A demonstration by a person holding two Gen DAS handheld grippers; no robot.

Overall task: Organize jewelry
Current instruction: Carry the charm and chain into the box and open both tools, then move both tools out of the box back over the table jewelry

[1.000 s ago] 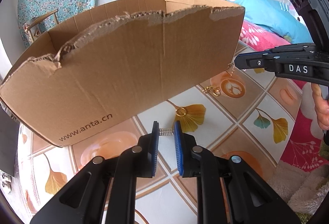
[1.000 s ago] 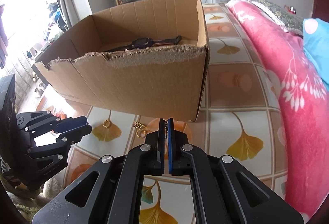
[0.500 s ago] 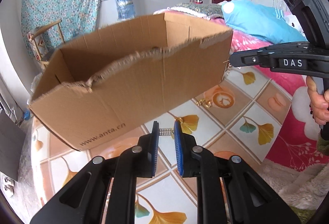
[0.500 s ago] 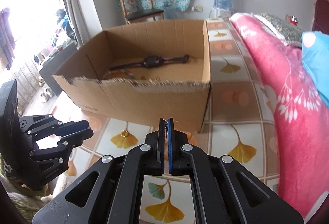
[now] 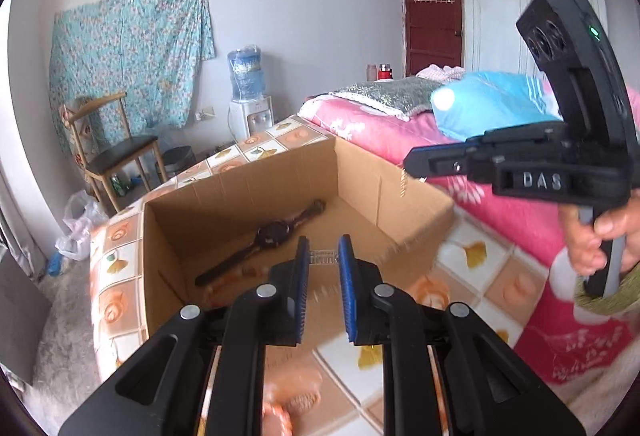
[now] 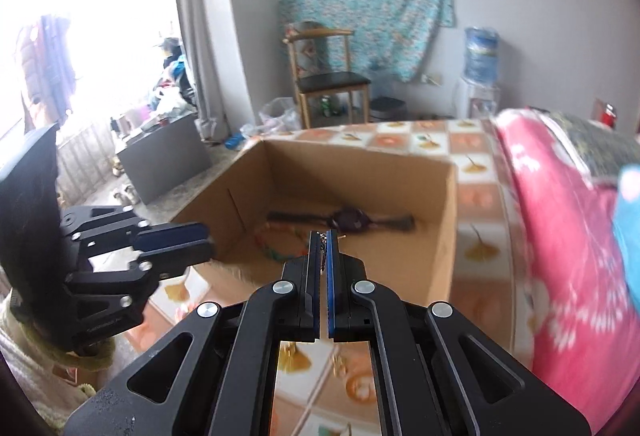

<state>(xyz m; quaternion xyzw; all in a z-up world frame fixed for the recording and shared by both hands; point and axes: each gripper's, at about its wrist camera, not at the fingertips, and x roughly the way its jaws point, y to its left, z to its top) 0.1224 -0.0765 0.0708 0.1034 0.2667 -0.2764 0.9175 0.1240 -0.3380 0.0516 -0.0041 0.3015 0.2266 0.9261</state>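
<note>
Two claws: left [image 5: 324,256] pinching ridged silver clip [image 5: 325,256], right [image 6: 323,242] clamping fine chain [image 6: 321,240]

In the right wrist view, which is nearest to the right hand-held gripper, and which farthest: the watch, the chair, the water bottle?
From the right hand-held gripper:
1. Watch, in the box just ahead.
2. Chair, past the table, slightly left.
3. Water bottle, by the far wall, right.

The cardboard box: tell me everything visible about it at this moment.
The cardboard box is plain brown corrugated card, open-topped, its near rim torn ragged. It sits on the tiled-pattern cloth beside the pink bedding. Inside lie a dark wristwatch, laid flat, and a colourful beaded strand. Neither gripper touches it.
</note>
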